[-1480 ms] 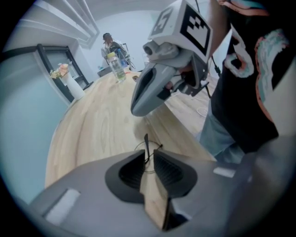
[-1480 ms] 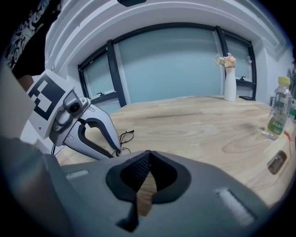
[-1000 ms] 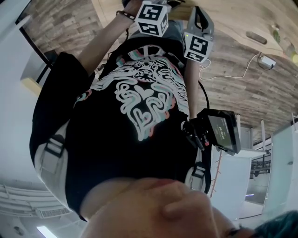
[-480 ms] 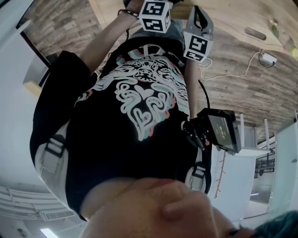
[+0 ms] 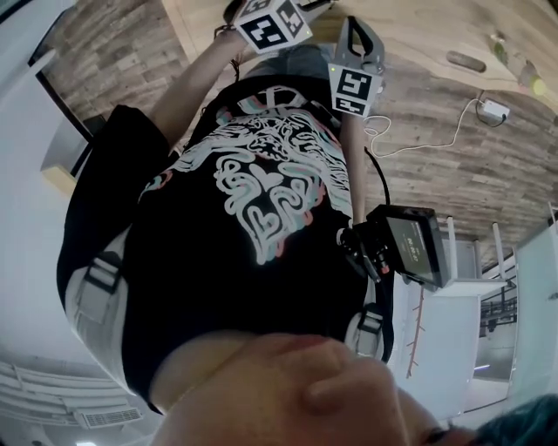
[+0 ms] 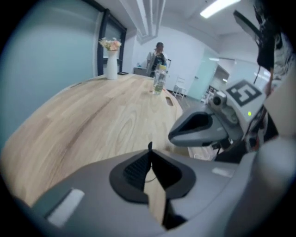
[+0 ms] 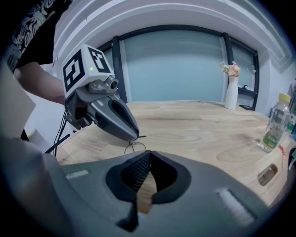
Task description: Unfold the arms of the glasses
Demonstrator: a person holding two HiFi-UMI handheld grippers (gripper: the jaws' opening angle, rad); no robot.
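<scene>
The glasses (image 7: pixel 134 147), a thin dark wire frame with a round lens loop, sit at the very tip of the left gripper (image 7: pixel 131 135). One slim arm pokes sideways past that tip. They hang close over the pale, grained wooden table (image 7: pixel 199 129); whether they touch it I cannot tell. The left gripper's jaws are pressed together, with a dark sliver of the frame pinched at their ends. Since half a second ago its marker cube (image 5: pixel 270 22) has tipped and shifted up and left in the head view. The cube (image 5: pixel 351 90) on the right gripper (image 7: pixel 149 156) has slid a little left. That gripper, smooth grey plastic with ribbed black pads (image 7: pixel 136 173), is closed on nothing, near the left gripper and aimed at it. Well beyond the left gripper stand a clear plastic bottle (image 7: pixel 274 122) and a slim white vase (image 7: pixel 231 92) of flowers (image 7: pixel 231 69).
</scene>
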